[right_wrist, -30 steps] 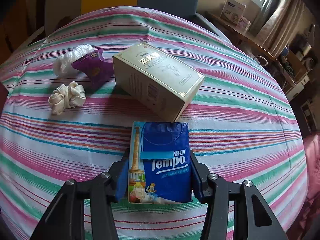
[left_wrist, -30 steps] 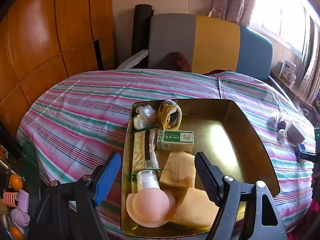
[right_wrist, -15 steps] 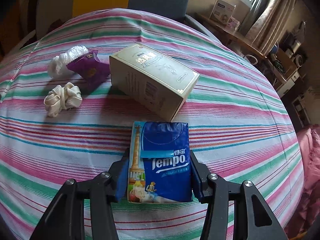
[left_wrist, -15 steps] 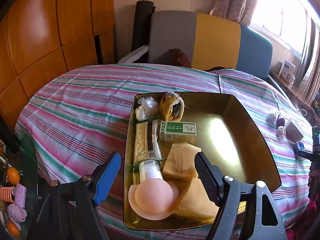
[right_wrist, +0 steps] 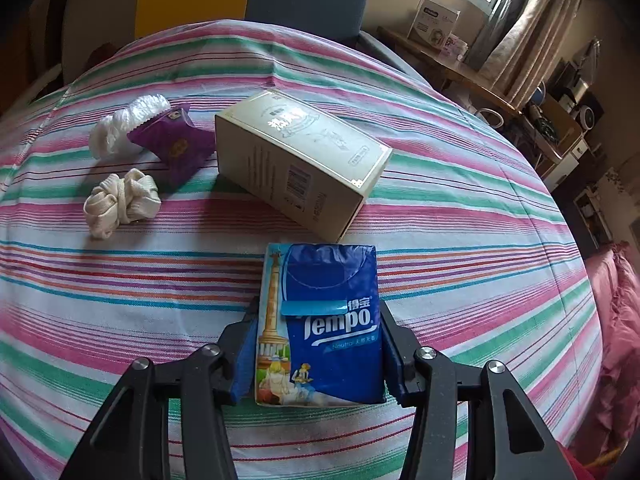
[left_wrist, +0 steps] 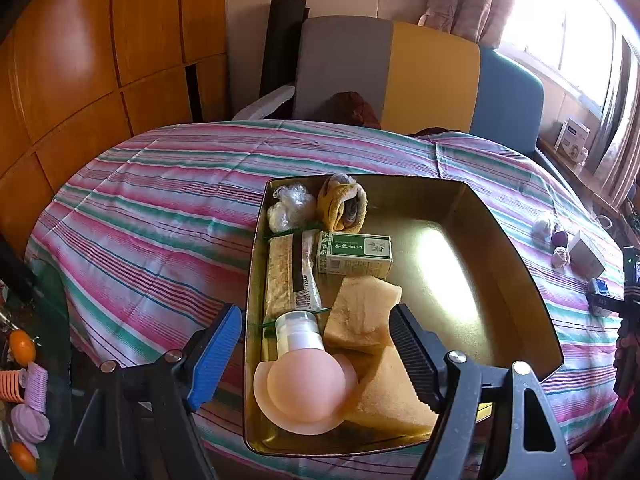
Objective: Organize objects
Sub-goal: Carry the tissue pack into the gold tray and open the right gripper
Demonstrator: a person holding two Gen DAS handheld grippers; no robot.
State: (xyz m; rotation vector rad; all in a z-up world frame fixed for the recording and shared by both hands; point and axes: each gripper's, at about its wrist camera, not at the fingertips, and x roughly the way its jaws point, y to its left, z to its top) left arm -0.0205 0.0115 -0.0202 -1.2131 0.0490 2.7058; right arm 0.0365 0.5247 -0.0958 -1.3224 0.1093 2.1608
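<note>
Table: striped cloth point(right_wrist: 460, 208), I see the gold tray point(left_wrist: 516, 280) half filled.
Left tongs point(left_wrist: 316, 344): spread, empty.
Right tongs point(right_wrist: 316, 344): pinching tissue pack point(right_wrist: 324, 320).
Left out: cream box point(right_wrist: 304, 160), three small bundles.

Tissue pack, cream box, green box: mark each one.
tissue pack point(right_wrist: 320, 320), right wrist view, blue front.
cream box point(right_wrist: 304, 160), right wrist view, side panel.
green box point(left_wrist: 354, 254), left wrist view, top face.

Place: lived-in home room | table under a striped tablecloth point(left_wrist: 160, 208) | behind it a grey, yellow and blue sofa point(left_wrist: 432, 76) | left, wood-panelled wall point(left_wrist: 100, 60) | right, curtained window point(left_wrist: 568, 32)
</note>
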